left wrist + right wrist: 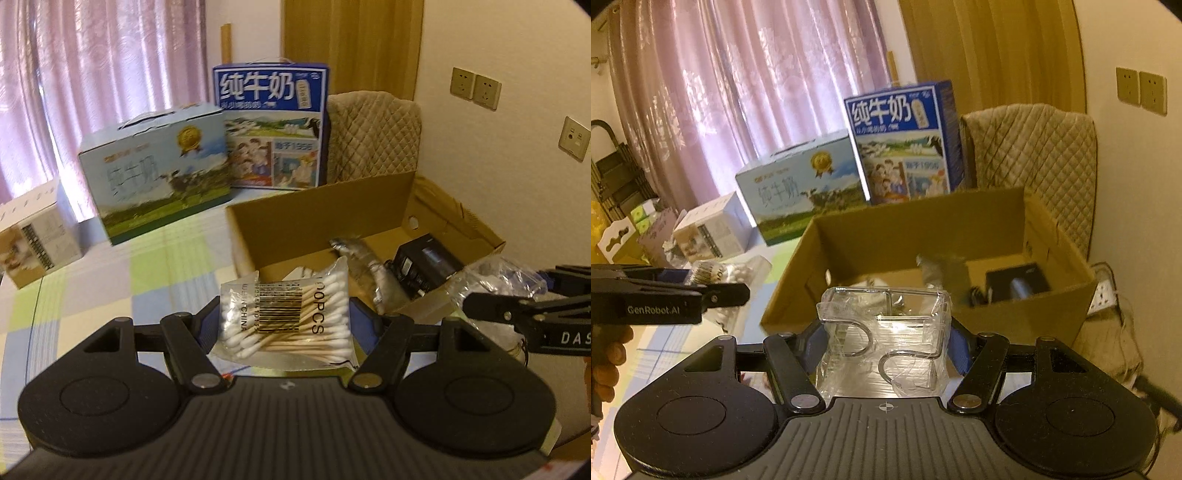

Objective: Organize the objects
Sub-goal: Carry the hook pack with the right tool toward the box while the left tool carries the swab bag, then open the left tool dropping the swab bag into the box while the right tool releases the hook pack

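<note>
Left gripper (284, 328) is clamped on the cotton swab bag (286, 319); right gripper (884, 345) is clamped on the hook packet (884, 339). The cardboard box (923, 225) lies directly ahead, centre frame; the right gripper looks nearer.

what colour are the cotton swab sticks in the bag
Light wooden tan with white tips, cotton swab bag; clearest in the left wrist view.

A pale milk carton (155, 173) stands near the far edge of the checked tablecloth (110, 280); a taller blue milk carton (271, 127) stands behind it; a small white box (35, 236) sits at the left edge; pink curtains (92, 66) hang behind; wall sockets (476, 88) on the right; a quilted chair back (373, 136) beyond the far right corner.
</note>
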